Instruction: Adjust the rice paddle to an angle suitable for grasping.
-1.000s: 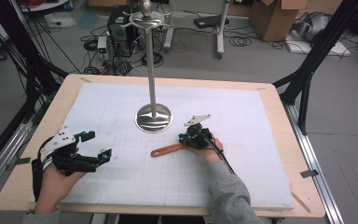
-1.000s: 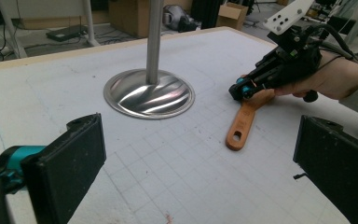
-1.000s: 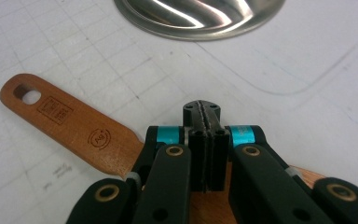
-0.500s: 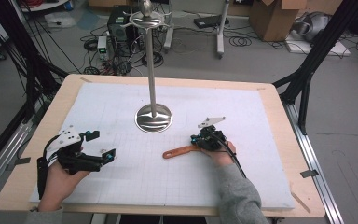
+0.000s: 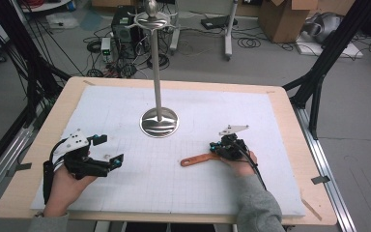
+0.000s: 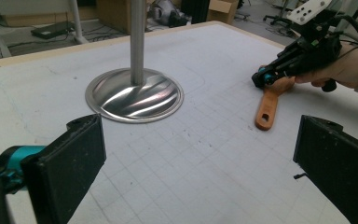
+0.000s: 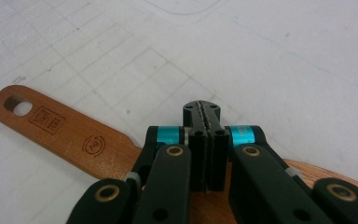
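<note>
One person works at the table, which carries a white gridded mat, with two grippers, one in each hand. Near the mat's left edge and towards its near side, the left gripper hangs above the mat with its two black jaws spread wide and nothing between them; its own view looks across the bare grid between them.

At the mat's middle, closer to the far edge, stands one metal stand: a single upright pole on a round, shiny base.

To the right of it, about halfway to the right edge, lies one wooden spatula, flat on the mat, its handle pointing left with a single hole at the tip. The right gripper sits over the broad end of this spatula. In the right gripper view its jaws are pressed together with no gap showing, the wood passing underneath them; whether they pinch the spatula itself I cannot tell.
</note>
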Demonstrator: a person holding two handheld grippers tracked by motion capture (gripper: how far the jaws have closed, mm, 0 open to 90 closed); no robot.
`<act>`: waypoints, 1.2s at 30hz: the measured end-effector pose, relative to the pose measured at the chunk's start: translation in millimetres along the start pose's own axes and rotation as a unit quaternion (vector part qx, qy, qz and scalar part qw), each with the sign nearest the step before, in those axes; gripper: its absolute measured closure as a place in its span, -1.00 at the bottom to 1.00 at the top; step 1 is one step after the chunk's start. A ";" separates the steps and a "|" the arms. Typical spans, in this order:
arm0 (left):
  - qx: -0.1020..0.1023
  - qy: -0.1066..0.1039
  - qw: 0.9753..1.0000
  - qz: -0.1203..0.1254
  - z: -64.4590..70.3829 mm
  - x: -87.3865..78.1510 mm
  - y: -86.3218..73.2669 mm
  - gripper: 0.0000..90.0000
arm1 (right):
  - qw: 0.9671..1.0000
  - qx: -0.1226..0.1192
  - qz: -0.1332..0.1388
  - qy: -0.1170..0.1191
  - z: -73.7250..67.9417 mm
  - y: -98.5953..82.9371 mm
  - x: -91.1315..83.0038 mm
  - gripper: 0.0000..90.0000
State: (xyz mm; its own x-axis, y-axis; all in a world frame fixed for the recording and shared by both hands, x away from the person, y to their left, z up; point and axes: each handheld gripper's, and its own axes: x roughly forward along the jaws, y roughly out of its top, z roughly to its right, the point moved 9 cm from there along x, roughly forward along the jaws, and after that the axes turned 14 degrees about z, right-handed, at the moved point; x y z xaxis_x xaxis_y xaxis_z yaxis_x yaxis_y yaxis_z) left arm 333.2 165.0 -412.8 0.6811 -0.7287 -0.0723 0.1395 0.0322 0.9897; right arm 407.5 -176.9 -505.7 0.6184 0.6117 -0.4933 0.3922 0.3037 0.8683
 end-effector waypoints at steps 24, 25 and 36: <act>0.000 -0.012 1.000 -0.008 6.3 11.3 -3.8 -0.94 | 1.000 -0.012 -0.005 -0.019 1.0 -27.9 -54.8 1.00; 0.002 -0.012 1.000 -0.009 6.5 12.1 -4.0 -0.94 | 1.000 -0.015 -0.003 -0.014 -2.4 -27.1 -56.0 1.00; 0.005 -0.017 1.000 -0.007 7.5 18.0 -2.3 -0.94 | 0.998 -0.036 0.020 0.043 -41.8 -30.8 -71.2 1.00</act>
State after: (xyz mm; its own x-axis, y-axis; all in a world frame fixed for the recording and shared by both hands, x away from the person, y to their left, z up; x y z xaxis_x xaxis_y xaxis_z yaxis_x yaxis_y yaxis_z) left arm 339.8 146.6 -415.5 0.6542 -0.7519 -0.0817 0.1414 0.0155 0.9898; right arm 322.9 -199.2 -495.1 0.5707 0.6840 -0.4543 0.3166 0.3272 0.8904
